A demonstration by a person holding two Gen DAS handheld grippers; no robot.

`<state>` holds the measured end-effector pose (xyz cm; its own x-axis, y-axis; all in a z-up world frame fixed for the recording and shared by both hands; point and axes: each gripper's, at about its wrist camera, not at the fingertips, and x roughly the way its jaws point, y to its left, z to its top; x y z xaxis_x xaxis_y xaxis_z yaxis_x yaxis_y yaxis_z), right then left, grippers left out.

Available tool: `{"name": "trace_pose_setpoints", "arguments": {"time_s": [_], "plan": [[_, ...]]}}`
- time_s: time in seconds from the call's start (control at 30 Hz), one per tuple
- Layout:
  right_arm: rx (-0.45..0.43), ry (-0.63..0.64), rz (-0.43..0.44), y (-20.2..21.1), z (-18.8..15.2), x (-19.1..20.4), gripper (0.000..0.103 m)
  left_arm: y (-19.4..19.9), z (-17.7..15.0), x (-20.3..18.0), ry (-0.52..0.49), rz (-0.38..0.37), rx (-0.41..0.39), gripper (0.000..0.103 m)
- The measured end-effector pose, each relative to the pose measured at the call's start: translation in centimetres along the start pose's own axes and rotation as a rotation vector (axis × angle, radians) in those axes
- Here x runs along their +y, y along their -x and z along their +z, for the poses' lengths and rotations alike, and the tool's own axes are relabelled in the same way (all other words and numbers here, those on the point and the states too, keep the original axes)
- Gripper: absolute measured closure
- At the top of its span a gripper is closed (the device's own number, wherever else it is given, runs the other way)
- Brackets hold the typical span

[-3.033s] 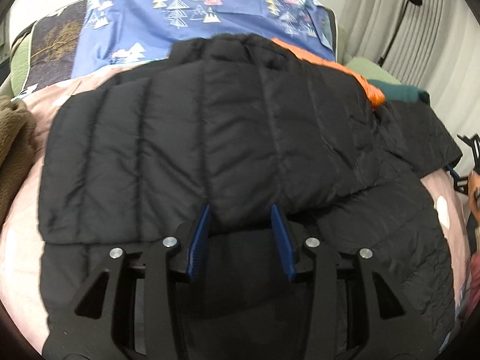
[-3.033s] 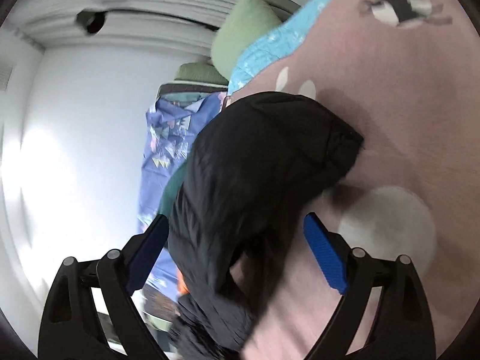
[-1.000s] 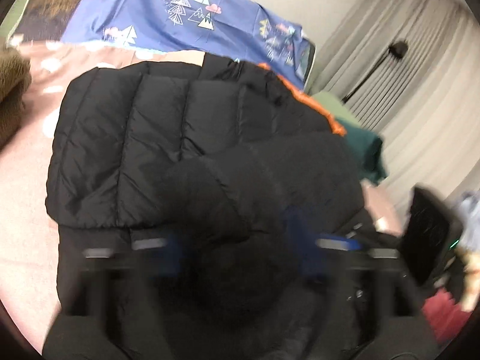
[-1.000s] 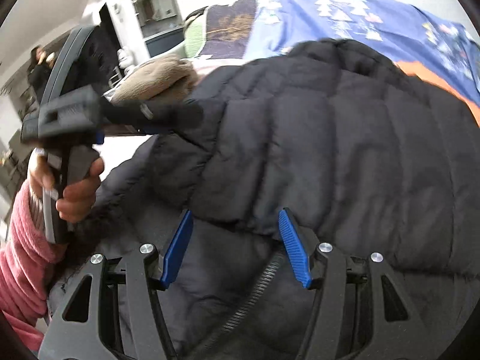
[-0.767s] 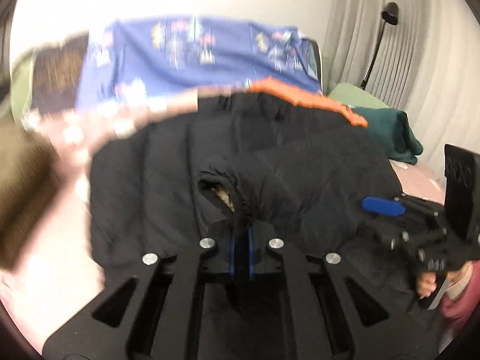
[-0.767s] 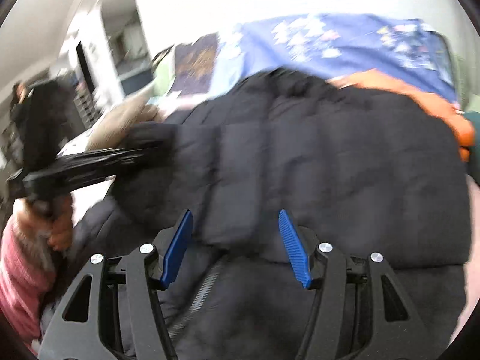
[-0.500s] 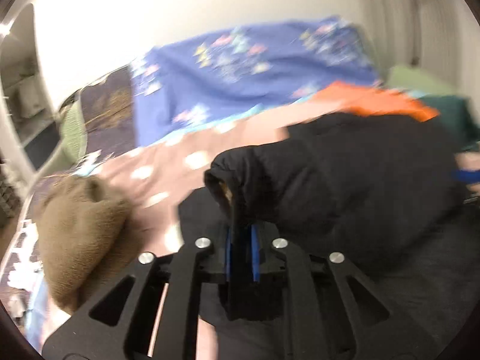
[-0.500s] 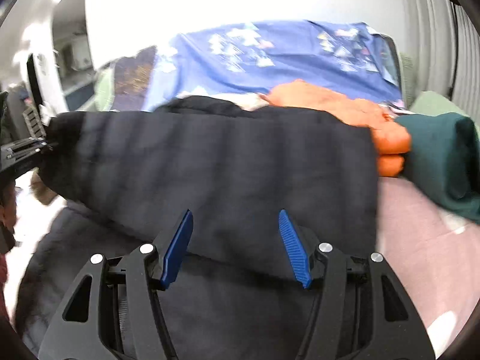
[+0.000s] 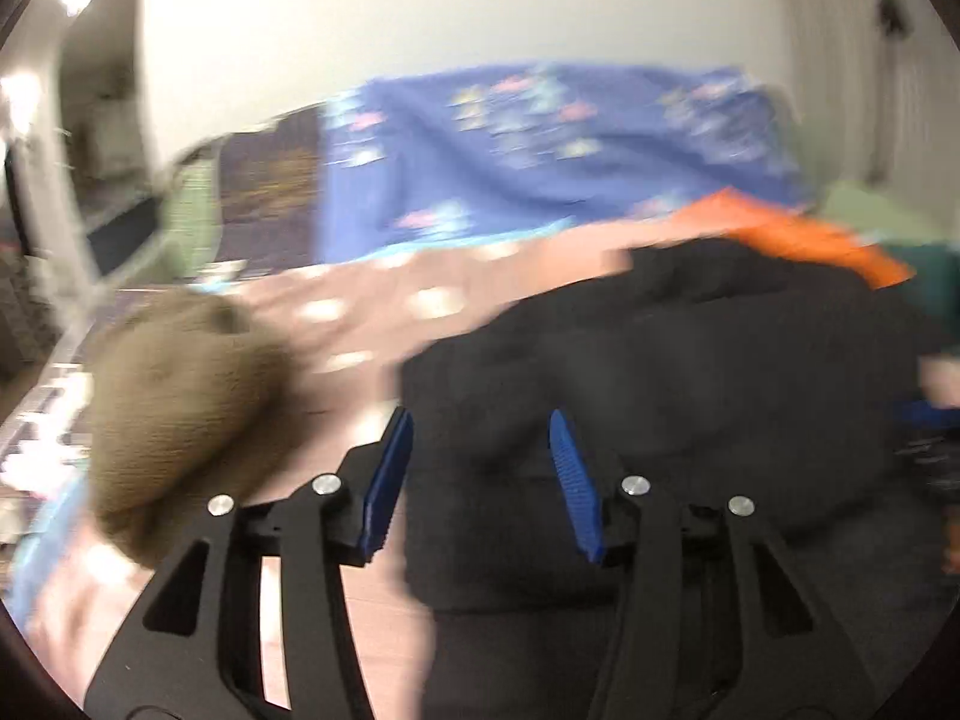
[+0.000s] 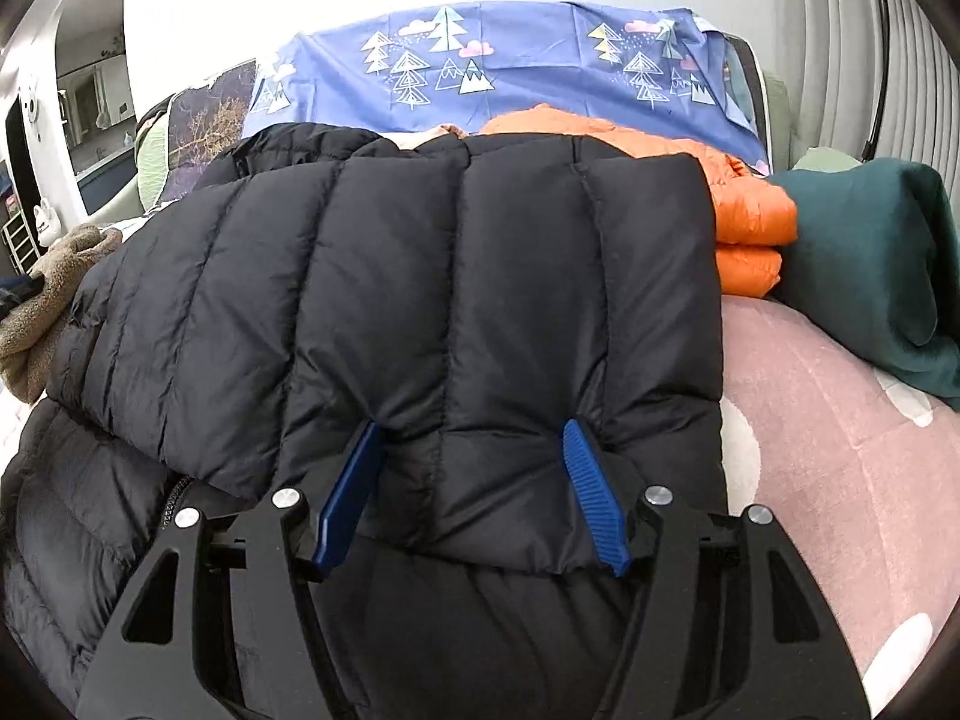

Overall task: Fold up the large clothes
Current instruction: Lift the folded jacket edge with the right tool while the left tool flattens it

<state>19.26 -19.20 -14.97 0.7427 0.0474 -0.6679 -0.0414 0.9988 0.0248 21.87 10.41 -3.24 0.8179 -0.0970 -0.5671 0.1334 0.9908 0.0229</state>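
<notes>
A black quilted puffer jacket lies on the pink bed, its upper layer folded over the lower part. My right gripper is open, its blue fingers standing either side of the folded layer's near edge, empty. In the blurred left wrist view the jacket lies ahead and to the right. My left gripper is open and empty over the jacket's left edge. The right gripper's blue pad shows at the far right.
A brown fleece garment lies left of the jacket, also in the right wrist view. Folded orange and dark green clothes lie behind right. A blue tree-print sheet covers the headboard. Pink bedding shows at the right.
My left gripper was shut on the jacket's sleeve cuff, carried it left, and has now opened and let it go. The jacket now lies folded flat in front of my right gripper.
</notes>
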Motion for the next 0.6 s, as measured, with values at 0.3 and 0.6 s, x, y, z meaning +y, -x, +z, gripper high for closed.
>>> {"name": "trace_pose_setpoints", "arguments": {"time_s": [0.3, 0.6], "plan": [[0.014, 0.022, -0.019, -0.5, -0.3, 0.5, 0.030, -8.2, -6.0, -8.2, -0.224, -0.109, 0.234, 0.043], [-0.009, 0.009, -0.045, 1.2, -0.3, -0.1, 0.030, -5.5, -6.0, -7.6, -0.198, -0.063, 0.198, 0.042]]}}
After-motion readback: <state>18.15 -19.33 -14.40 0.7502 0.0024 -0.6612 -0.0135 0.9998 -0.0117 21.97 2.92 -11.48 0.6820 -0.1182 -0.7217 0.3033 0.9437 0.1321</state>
